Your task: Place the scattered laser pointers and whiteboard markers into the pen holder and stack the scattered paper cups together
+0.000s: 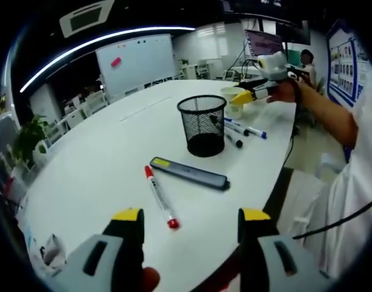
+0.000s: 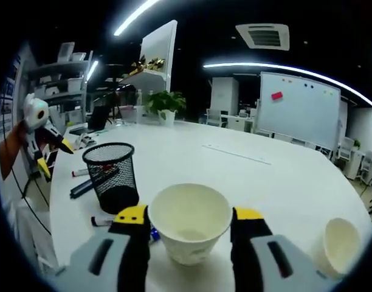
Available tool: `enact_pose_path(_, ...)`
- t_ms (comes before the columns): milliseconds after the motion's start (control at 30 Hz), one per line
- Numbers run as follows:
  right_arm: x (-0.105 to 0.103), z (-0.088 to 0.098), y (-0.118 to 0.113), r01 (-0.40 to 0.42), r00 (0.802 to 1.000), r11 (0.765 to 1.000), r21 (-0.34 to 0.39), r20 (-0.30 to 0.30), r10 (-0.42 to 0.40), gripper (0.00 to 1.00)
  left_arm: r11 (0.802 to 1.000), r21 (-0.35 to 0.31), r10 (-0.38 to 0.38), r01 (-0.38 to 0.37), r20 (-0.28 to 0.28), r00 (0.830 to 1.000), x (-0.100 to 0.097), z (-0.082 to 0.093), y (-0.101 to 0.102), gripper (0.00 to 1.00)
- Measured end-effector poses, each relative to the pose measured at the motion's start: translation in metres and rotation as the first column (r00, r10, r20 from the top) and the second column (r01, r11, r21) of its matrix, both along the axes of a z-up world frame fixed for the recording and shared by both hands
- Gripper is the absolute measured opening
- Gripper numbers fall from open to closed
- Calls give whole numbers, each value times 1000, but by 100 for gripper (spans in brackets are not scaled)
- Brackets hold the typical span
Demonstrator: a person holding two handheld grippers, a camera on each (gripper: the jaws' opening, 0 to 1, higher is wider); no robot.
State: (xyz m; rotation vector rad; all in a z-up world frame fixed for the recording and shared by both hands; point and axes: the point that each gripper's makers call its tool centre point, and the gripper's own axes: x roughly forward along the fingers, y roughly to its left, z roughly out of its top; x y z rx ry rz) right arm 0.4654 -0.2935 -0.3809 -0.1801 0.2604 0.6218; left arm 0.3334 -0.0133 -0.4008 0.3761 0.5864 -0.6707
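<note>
Squeezing the thin paper cup (image 2: 189, 222) too hard could crumple it, and lifting it carelessly toward the second cup (image 2: 337, 244), which stands well apart on the white desk (image 2: 277, 182), could tip either one; on the other side, a jaw closing off-centre on the red-capped marker (image 1: 160, 196) could roll it away beside the dark laser pointer (image 1: 189, 173). The right tool (image 2: 189, 220) stands wide open with a jaw on each side of the cup, contact unclear. The left tool (image 1: 192, 220) is wide open and empty above the marker, with the mesh pen holder (image 1: 202, 125) beyond.
</note>
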Motion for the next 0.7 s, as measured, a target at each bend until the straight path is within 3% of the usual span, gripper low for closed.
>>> enact_pose_path(700, 2, -1, -6, 15, 1000, 1000, 3, 3, -15, 52, 1000, 7, 2, -2, -2, 1000, -2, 0, -1, 62)
